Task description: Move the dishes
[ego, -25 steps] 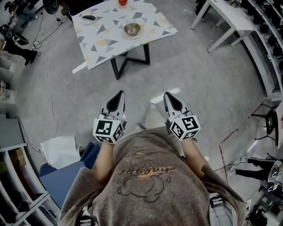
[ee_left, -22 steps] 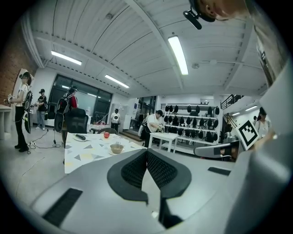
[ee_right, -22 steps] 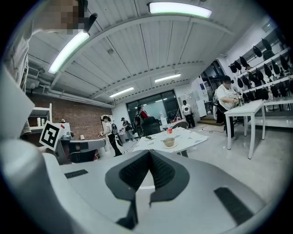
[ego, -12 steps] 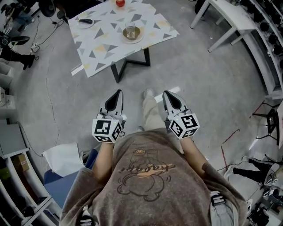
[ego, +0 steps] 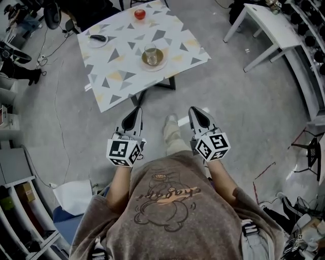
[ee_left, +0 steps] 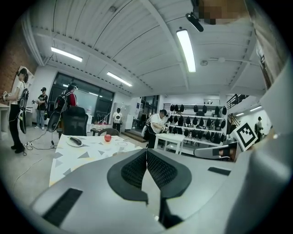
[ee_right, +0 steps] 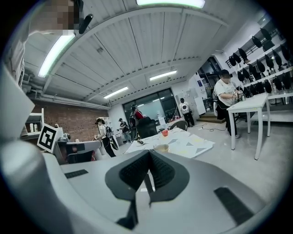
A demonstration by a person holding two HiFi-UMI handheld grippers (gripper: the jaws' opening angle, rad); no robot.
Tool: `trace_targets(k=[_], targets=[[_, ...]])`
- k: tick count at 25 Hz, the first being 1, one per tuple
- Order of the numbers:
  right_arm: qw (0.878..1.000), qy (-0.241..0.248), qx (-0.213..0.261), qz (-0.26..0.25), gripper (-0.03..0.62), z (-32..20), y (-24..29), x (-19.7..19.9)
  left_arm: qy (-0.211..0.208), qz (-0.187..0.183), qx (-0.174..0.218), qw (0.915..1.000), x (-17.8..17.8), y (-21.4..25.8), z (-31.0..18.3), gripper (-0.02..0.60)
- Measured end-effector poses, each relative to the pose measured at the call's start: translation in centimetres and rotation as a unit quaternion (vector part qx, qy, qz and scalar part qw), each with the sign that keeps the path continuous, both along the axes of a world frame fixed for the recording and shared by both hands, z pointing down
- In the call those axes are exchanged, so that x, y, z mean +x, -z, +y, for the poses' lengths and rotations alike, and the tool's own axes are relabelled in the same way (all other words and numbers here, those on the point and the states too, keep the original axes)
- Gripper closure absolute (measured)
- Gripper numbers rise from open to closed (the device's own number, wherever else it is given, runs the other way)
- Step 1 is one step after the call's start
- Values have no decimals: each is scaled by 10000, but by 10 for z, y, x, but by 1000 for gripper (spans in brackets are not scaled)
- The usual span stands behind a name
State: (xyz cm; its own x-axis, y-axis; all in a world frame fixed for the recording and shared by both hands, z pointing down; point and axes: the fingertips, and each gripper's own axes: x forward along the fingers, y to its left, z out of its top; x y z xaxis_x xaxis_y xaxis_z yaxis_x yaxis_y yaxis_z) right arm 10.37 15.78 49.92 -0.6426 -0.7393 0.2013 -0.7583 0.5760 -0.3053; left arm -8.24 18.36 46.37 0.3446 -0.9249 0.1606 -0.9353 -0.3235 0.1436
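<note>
A low table with a triangle-patterned cloth stands ahead of me. On it a glass sits in a brownish dish, a white plate with a dark object lies at the far left, and a red apple rests at the far edge. My left gripper and right gripper are held side by side just short of the table's near edge, both shut and empty. The left gripper view shows the shut pads with the plate and apple beyond. The right gripper view shows touching pads and the dish.
A white bench table stands at the right. Cables and a chair base lie at the left, shelving at the lower left. Several people stand in the room's background.
I have stepped toward the table: it has come nearer and lower in the head view. Both grippers stayed shut and side by side.
</note>
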Motion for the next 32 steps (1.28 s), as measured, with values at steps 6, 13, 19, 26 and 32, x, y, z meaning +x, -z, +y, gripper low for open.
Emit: trace_targets(k=[6,13,19,26,32], targets=[[9994,319,17,95,599,-73,9,-9,47,65,28,10000,-4,11,-71,563],[9980,620,85,99,597,-154,19,-13,228,20,59,9997,-5,21,-147,563],[9957,928,53,38,597,-196,16,-22,389,59,71,9992,-4,23,-186,565],[9940,1089,73,-11,597,-223,20,-34,433,-13,108,9990,-9,27,-201,565],[9947,1025,61,-1,597,-232,22,-43,311,-68,78,9995,-15,31,-213,565]])
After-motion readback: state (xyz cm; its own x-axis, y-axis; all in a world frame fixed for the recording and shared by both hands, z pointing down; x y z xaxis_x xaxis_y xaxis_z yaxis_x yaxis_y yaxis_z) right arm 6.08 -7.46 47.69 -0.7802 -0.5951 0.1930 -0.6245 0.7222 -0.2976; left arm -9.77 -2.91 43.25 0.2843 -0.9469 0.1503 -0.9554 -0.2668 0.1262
